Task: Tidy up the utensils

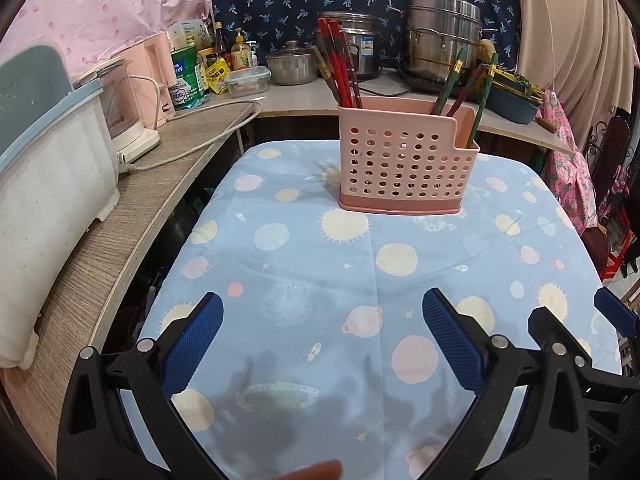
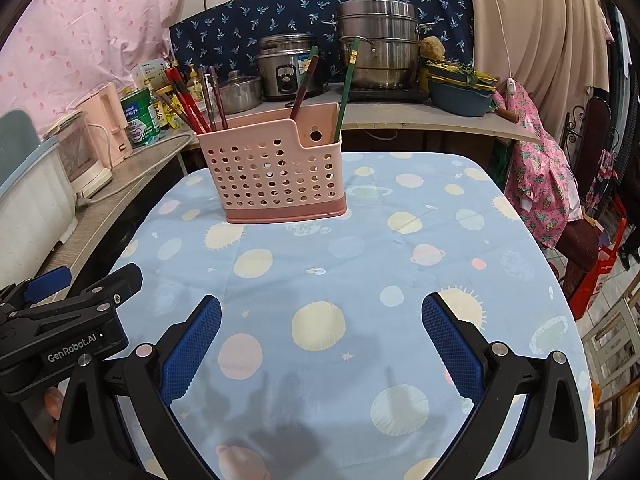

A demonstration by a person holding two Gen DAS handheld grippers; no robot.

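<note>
- left gripper (image 1: 322,312): fingers spread wide, nothing between the blue pads (image 1: 452,340); it hovers over the near part of the table, well apart from the holder. its body is cut off at the lower frame edge.
- right gripper (image 2: 321,314): likewise released and empty, blue pads (image 2: 194,340) wide apart above the cloth.
- in the right wrist view the left gripper shows only partly at the left edge; its printed label is readable, its fingertips are not fully visible there.
- utensil holder (image 1: 404,164): pink perforated plastic, upright on the far half of the blue planet-print tablecloth (image 1: 320,248), with a stepped front wall.
- red chopsticks (image 1: 340,68) lean in the holder's left compartment; green chopsticks (image 1: 486,96) and darker sticks stand in the right, lower compartment. their lower ends are hidden behind the perforated wall, so the exact count cannot be told.
- behind the table: a steel steamer pot (image 1: 442,40), a rice cooker (image 2: 286,66) partly hidden by the chopsticks, and a blue basin (image 2: 460,98).
- a blurred reddish shape at the bottom edge of the left wrist view cannot be identified.
</note>
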